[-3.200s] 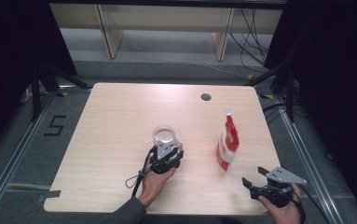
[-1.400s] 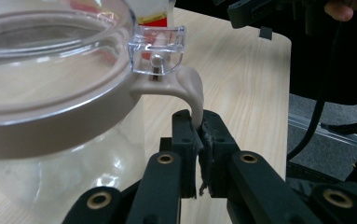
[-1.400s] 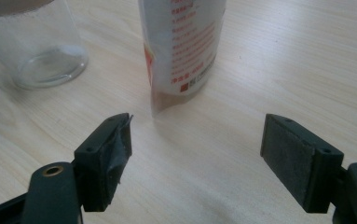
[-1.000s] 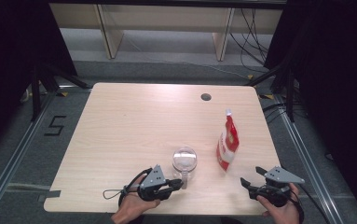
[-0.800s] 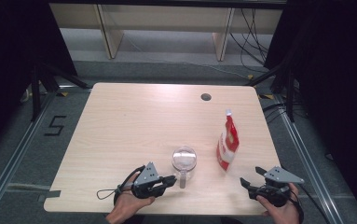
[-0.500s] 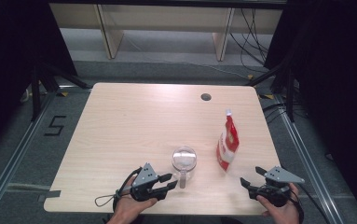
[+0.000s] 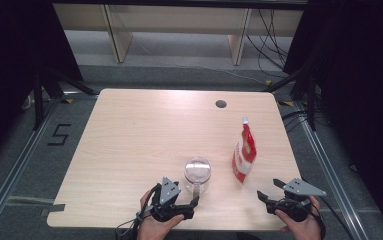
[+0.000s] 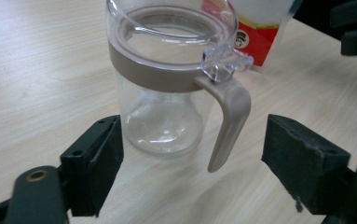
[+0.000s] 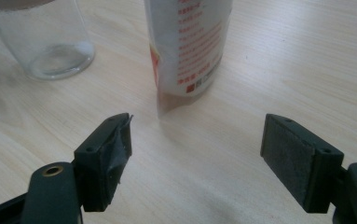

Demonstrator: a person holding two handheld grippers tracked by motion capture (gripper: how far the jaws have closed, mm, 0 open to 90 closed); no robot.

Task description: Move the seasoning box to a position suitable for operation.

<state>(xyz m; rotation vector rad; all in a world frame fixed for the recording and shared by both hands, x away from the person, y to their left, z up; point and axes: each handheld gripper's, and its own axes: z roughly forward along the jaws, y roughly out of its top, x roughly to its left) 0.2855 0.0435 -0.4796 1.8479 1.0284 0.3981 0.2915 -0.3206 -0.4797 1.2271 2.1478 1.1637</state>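
A clear glass jar (image 7: 197, 171) with a tan collar, tan handle and clear lid stands near the table's front edge. In the left gripper view the jar (image 8: 160, 88) is close, and its handle (image 8: 227, 121) hangs between the jaws without touching either pad. My left gripper (image 7: 194, 203) (image 8: 197, 161) is open; its jaws have just been opening. A red and white pouch (image 7: 243, 155) (image 9: 190, 42) stands upright to the jar's right. My right gripper (image 7: 269, 189) (image 9: 197, 158) is open and empty, a short way in front of the pouch.
The wooden table (image 7: 144, 130) has a small round hole (image 7: 221, 104) near its far edge. Pale shelving (image 7: 179, 20) stands behind the table. The right gripper view takes in the jar's base (image 9: 50, 46) to the left of the pouch.
Since the earliest frame the jar moved right, toward the pouch. In the last second the left gripper's jaws opened off the jar's handle and the hand shifted slightly. The right gripper stayed still.
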